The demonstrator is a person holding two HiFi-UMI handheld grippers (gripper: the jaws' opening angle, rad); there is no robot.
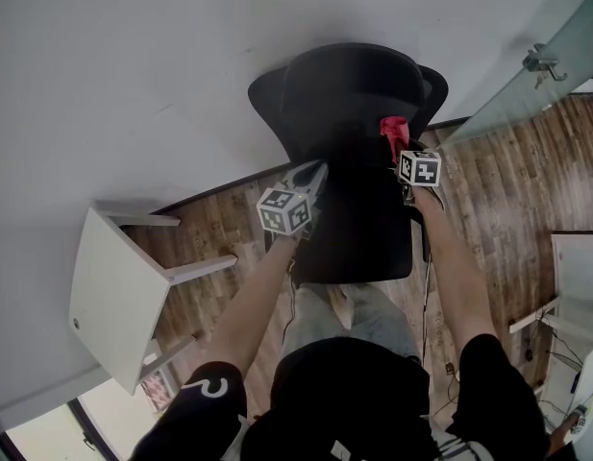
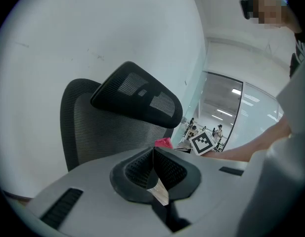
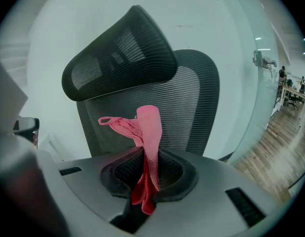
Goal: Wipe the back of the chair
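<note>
Right gripper (image 3: pixel 145 177): jaws were clamped on the pink cloth (image 3: pixel 148 130), whose folded end stood up out of them. Left gripper (image 2: pixel 153 171): jaws were together, nothing held, at the left edge of the seat (image 1: pixel 363 238). Chair (image 1: pixel 354 94): it stood on the wood floor at the wall's foot. Its backrest (image 3: pixel 192 102) was upright, long axis vertical, straight ahead of the cloth and apart from it. I judged the right gripper the nearer.

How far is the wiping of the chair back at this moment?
Done: the pink cloth is clamped in the right gripper. In hand: it is held before the mesh backrest; contact cannot be told. Remaining: the wiping itself. The left gripper is shut and empty.
</note>
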